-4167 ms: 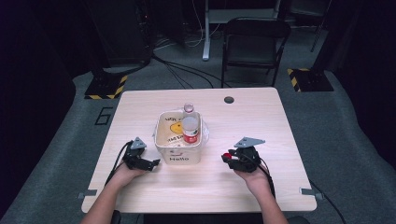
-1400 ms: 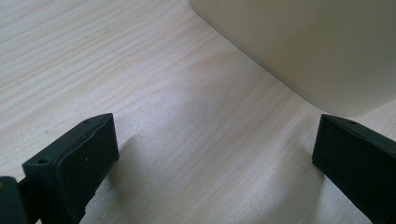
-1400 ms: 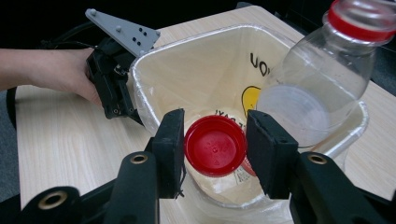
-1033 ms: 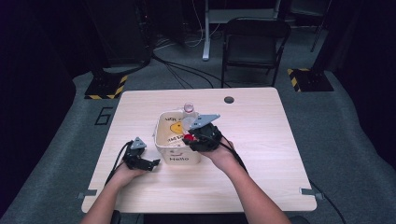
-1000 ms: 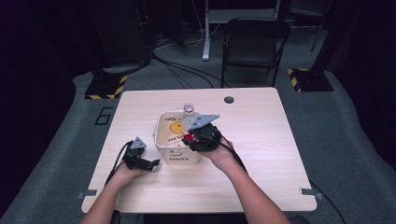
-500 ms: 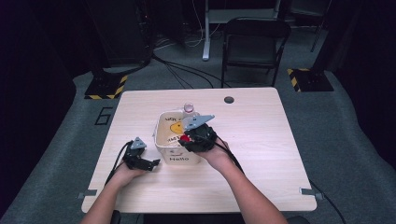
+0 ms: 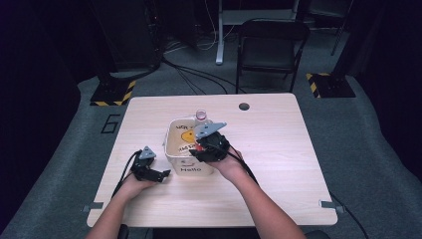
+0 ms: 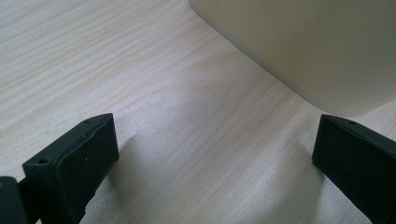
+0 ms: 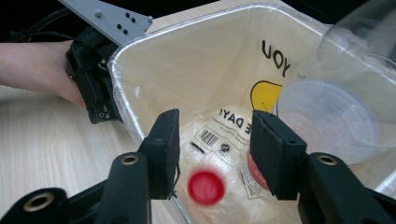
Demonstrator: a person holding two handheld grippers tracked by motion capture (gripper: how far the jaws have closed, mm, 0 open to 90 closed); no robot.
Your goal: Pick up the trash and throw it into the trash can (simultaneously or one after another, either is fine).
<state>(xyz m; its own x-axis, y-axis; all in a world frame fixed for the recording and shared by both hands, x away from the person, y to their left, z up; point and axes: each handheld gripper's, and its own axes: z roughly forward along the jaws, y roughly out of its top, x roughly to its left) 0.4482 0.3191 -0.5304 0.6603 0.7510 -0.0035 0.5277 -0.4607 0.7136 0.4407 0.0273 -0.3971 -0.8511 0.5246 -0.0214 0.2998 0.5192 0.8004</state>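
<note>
A cream bin [image 7: 171, 147] lined with a printed plastic bag stands mid-table. My right gripper [image 7: 197, 150] hangs over its front right part. In the right gripper view its jaws [image 9: 215, 128] point down into the bin and have just been opening. A small round red thing [image 9: 206, 187], blurred, sits below the gap, and neither pad touches it. A clear plastic bottle [image 9: 334, 112] leans in the bin's far corner, its pink cap [image 7: 201, 115] sticking up. My left gripper [image 7: 163, 174] rests open on the table by the bin's [image 8: 303, 42] lower corner, with bare wood between its jaws [image 8: 215, 144].
The pale wooden table [image 7: 278, 149] has a cable hole [image 7: 244, 106] near its far edge. A black chair [image 7: 268, 50] and floor cables lie beyond it. The person's left hand [image 9: 42, 65] and its gripper show beside the bin's rim.
The right gripper has shifted slightly left over the bin. The left gripper has stayed where it was.
</note>
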